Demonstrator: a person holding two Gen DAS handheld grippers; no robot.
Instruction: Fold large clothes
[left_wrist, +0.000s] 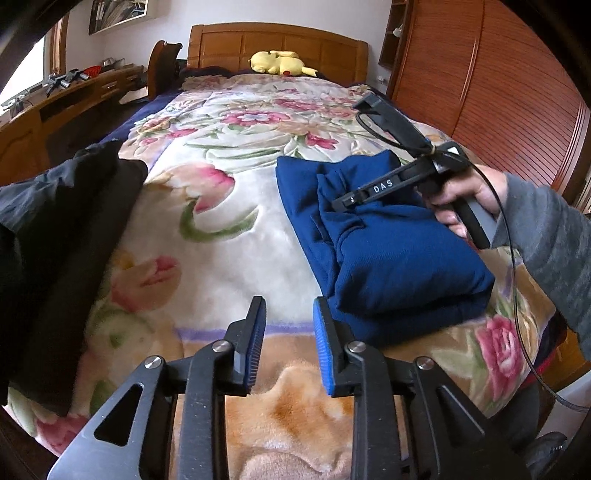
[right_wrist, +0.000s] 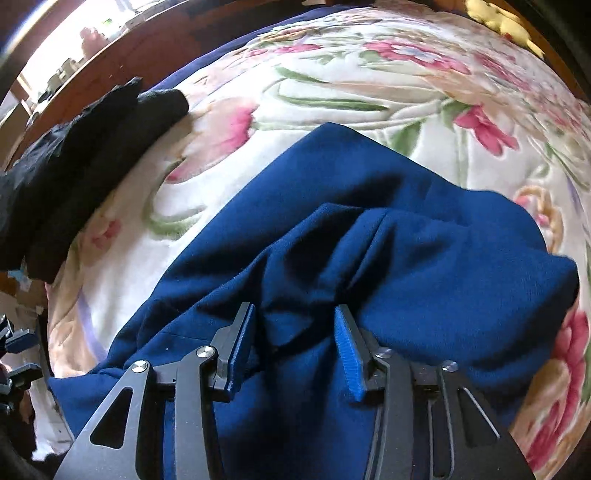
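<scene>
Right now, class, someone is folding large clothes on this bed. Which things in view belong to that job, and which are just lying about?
Belongs to the job:
blue garment, folded on the bed
black clothes, piled at the bed's left edge
left claw, open
right claw, open over the blue garment

Just lying about:
yellow plush toy by the headboard
floral blanket
wooden wardrobe
</scene>
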